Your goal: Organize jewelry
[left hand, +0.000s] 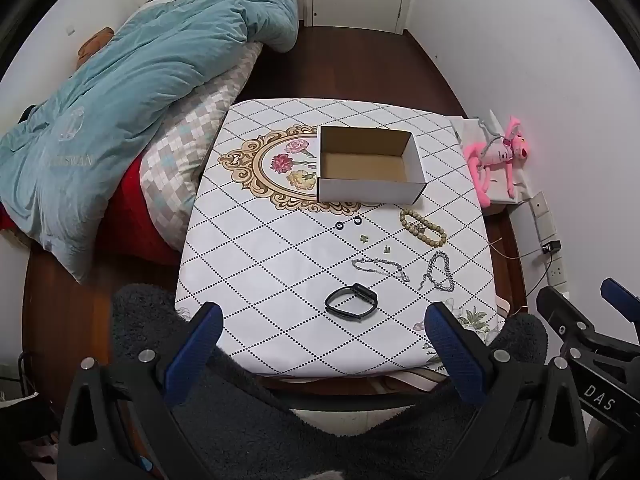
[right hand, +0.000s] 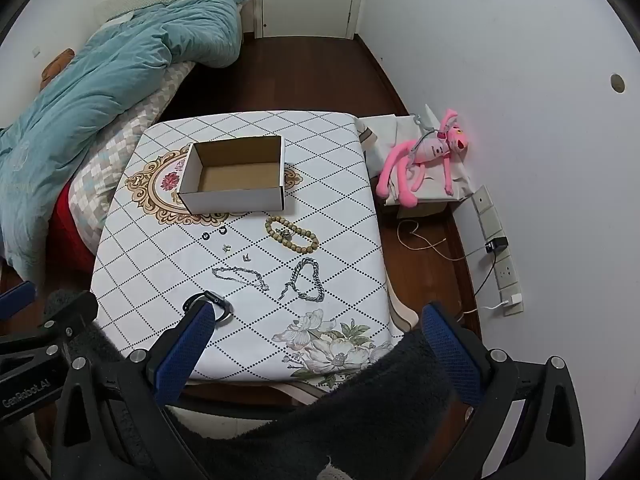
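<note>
While both claws gape, 1 box (left hand: 370,164), 1 watch (left hand: 352,303), 2 chains (left hand: 380,269), 1 bead bracelet (left hand: 422,226).

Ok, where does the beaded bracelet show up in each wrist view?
Left wrist view: the beaded bracelet lies right of centre, just in front of the cardboard box's right corner.
Right wrist view: the beaded bracelet lies near the middle, just in front of the cardboard box's right end.
Shared landmark: the open cardboard box.

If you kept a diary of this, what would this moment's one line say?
left gripper: open, empty | right gripper: open, empty | cardboard box: empty | bead bracelet, chains, black watch: on table
</note>
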Tool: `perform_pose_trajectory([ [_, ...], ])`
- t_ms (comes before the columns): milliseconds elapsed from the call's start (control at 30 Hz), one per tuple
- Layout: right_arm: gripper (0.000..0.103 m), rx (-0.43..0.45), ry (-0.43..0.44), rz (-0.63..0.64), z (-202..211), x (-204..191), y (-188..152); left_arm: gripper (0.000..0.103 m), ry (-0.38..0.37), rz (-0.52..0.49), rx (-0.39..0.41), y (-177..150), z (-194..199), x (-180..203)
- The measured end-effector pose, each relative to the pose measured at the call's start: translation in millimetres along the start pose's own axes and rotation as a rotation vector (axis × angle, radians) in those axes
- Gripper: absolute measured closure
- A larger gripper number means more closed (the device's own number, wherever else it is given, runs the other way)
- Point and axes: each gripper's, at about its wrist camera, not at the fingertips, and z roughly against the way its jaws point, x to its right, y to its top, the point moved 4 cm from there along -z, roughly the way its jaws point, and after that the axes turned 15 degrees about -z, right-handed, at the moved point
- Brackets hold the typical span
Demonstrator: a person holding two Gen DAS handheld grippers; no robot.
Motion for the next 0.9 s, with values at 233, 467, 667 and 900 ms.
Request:
perform_pose_trajectory([
  [233,0.000,0.009,-0.003,0.000,2,0,0,0.000,0.005,-0.002,0.004,0,0,-1],
  [467,0.000,0.013,0.000,0.000,2,0,-2,0.000,0.014,-0.004,0.005,3,7,-5],
  [667,0.000,0.011,0.003,-0.003,5,-1,2,0.000,0.017,-0.004,0.010,1,8,-9],
  [900,0.000,0.001,0.007,0.002,3,-5,-1,0.000,0.020,0.000,0.007,-1,7,-12],
])
